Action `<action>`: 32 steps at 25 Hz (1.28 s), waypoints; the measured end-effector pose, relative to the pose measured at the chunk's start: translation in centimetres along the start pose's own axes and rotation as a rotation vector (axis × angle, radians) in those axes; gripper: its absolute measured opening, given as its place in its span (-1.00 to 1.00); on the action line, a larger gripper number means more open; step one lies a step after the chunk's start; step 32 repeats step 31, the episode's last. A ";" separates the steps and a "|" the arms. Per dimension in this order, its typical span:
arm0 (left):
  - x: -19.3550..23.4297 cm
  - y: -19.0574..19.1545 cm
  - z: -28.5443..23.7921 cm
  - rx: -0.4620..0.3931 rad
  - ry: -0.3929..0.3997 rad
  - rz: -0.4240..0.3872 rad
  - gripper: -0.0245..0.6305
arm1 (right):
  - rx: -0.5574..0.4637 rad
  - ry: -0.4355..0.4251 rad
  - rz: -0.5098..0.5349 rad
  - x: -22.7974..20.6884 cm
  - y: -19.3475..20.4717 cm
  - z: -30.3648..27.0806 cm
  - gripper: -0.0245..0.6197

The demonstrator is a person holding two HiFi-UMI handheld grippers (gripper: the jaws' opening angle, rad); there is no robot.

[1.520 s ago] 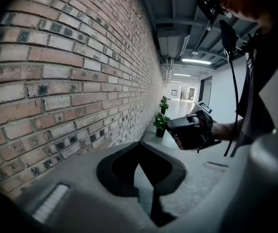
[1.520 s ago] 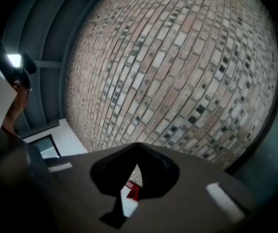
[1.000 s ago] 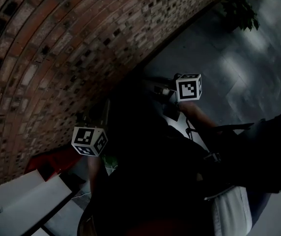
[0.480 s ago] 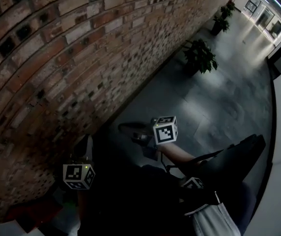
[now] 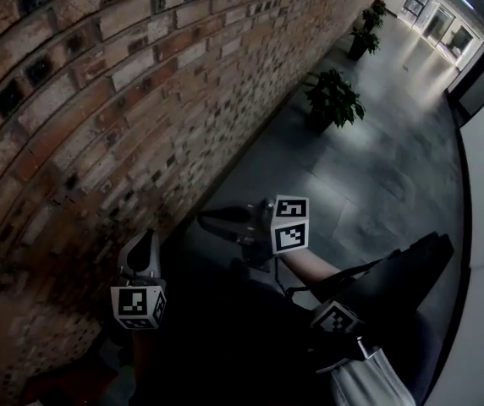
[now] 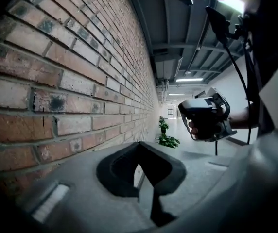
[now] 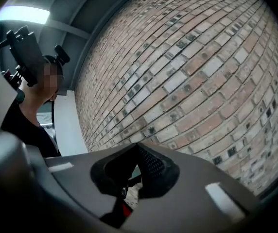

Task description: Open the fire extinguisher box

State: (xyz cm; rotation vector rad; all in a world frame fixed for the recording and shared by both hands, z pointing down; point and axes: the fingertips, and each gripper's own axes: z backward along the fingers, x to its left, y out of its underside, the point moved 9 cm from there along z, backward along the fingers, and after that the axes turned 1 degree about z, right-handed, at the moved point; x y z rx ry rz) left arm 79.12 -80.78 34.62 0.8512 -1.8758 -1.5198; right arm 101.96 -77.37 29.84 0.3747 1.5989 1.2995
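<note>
A dim red shape (image 5: pixel 60 386), probably the fire extinguisher box, lies at the head view's bottom left edge, mostly cut off and dark. My left gripper (image 5: pixel 147 237) is held up beside the brick wall (image 5: pixel 98 100), jaws shut and empty. In its own view the left gripper (image 6: pixel 139 144) points along the wall down the corridor. My right gripper (image 5: pixel 203 219) points left toward the wall, to the right of the left one. Its jaws are shut and hold nothing. In the right gripper view the right gripper (image 7: pixel 138 147) faces the bricks, with a red sliver (image 7: pixel 125 210) low behind the jaws.
The brick wall runs along the left of a long corridor with a grey tiled floor (image 5: pixel 377 167). Potted plants (image 5: pixel 331 98) stand against the wall farther on. My dark-clothed body (image 5: pixel 250 345) fills the bottom of the head view.
The head view has swung up from the floor toward the corridor. The red box has slid to the bottom left edge. Both grippers sit lower in the frame, still shut.
</note>
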 end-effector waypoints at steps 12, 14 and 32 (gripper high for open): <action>0.3 1.6 -3.5 0.129 -0.025 0.037 -0.92 | -0.109 0.021 -0.091 -5.1 -2.9 4.1 -0.92; 0.8 1.7 -3.8 0.140 -0.041 0.073 -0.92 | -0.124 0.030 -0.109 -5.7 -3.1 4.9 -0.92; -2.0 2.1 -5.6 0.128 0.068 0.104 -0.92 | -0.152 0.072 -0.119 -4.6 -2.8 7.4 -0.92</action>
